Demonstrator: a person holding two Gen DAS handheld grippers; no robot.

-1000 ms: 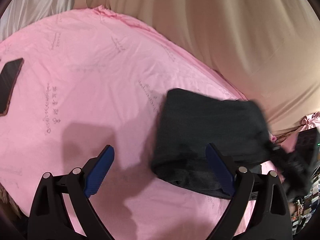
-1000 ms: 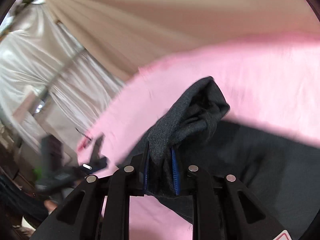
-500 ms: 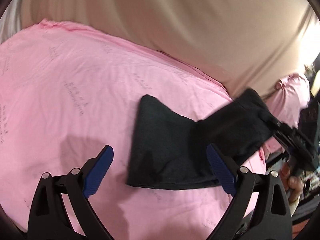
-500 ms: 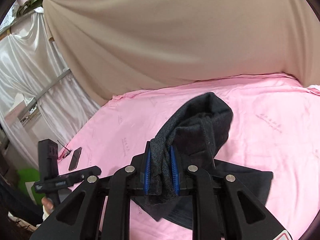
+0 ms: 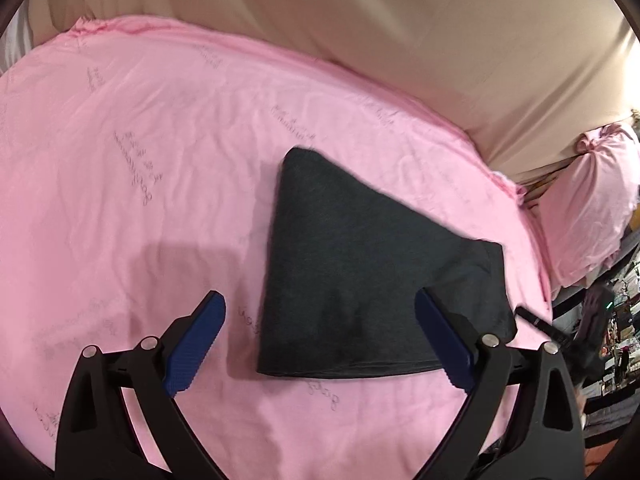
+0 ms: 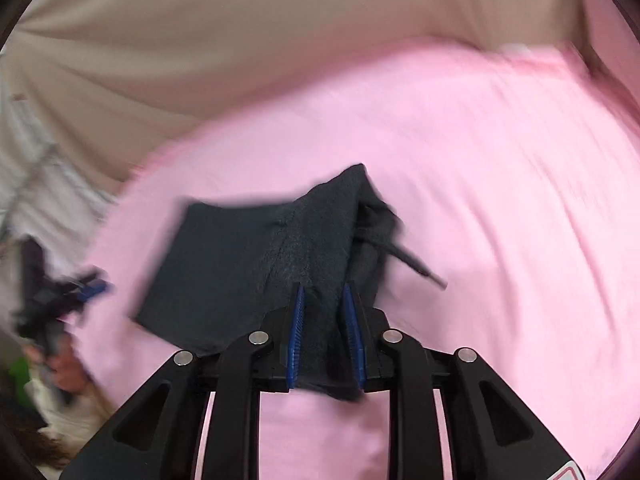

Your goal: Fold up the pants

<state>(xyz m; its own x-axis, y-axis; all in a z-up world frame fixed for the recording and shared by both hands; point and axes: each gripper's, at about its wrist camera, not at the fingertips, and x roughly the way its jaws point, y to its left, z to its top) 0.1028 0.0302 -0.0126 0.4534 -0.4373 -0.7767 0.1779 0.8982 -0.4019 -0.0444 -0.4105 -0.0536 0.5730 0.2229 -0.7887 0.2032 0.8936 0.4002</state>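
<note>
The dark grey pants (image 5: 352, 280) lie folded on the pink sheet (image 5: 160, 160), roughly triangular in the left wrist view. My left gripper (image 5: 320, 340) is open and empty, hovering just in front of the pants' near edge. My right gripper (image 6: 324, 328) is shut on a bunched end of the pants (image 6: 316, 240), holding it low over the sheet (image 6: 500, 200); a drawstring (image 6: 416, 266) sticks out to the right. The rest of the pants spreads flat to the left. The view is blurred by motion.
A beige curtain (image 5: 400, 20) hangs behind the bed. A pink bundle (image 5: 588, 200) and cluttered shelves (image 5: 616, 320) stand at the right edge. The left gripper (image 6: 60, 300) and the hand holding it show at the left of the right wrist view.
My right gripper has carried the held end of the pants down and across, and the pile has spread into a flatter triangular fold. The left gripper has stayed open and shifted slightly.
</note>
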